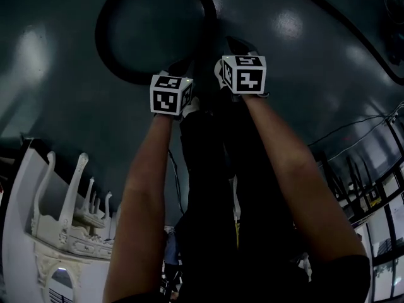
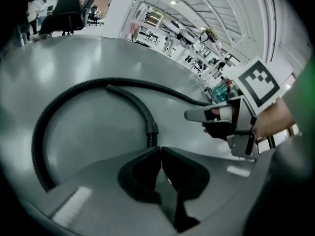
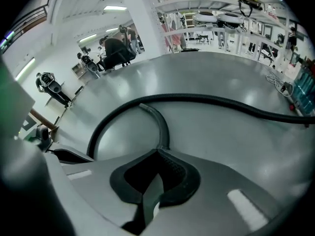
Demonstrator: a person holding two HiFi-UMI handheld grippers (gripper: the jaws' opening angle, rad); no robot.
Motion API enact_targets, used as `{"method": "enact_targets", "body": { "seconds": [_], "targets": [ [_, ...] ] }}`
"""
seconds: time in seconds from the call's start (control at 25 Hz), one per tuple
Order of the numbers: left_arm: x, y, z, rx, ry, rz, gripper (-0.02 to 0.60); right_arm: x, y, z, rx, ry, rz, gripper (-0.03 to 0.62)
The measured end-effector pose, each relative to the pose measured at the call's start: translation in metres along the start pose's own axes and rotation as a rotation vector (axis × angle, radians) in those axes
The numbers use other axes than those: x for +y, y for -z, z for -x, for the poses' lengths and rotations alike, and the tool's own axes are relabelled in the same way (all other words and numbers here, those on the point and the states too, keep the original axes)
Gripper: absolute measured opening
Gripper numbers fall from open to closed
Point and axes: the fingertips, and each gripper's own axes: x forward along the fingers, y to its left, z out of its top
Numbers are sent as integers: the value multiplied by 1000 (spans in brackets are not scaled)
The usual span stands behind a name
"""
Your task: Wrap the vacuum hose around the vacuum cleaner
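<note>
Both closed — left gripper (image 2: 160, 151), right gripper (image 3: 158, 152), vacuum hose (image 3: 197, 98) looped on floor (image 3: 221, 73)

glossy smooth grey floor (image 3: 216, 77); black ribbed hose (image 3: 221, 101), matt; tongs (image 2: 160, 154) matt black pads.

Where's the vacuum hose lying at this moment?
The vacuum hose lies in an open loop on the grey floor, just ahead of the left claw and the right claw, both shut and empty; in the head view it is top centre-left.
</note>
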Motion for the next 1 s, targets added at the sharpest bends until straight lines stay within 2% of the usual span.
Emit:
{"method": "enact_targets", "body": {
  "seconds": [0.2, 0.36, 0.44, 0.56, 0.76, 0.88, 1.0],
  "targets": [
    [19, 12, -28, 14, -3, -6, 12, -9, 11, -38, 0, 1, -52, -3],
    [26, 14, -52, 27, 11, -24, 15, -5, 11, -66, -6, -20, -37, 1],
    [27, 17, -63, 41, 15, -34, 29, -6, 9, -74, -15, -25, -34, 35],
    [27, 24, -79, 55, 16, -52, 37, -11, 11, -87, -19, -28, -43, 49],
    [27, 35, -100, 55, 22, -61, 111, -12, 15, -104, -15, -51, -48, 124],
    [30, 37, -114, 61, 18, -102, 177, -12, 15, -116, -9, -73, -42, 153],
    [29, 40, -123, 74, 39, -137, 204, -9, 15, -126, -2, -88, -42, 175]
  ]
}}
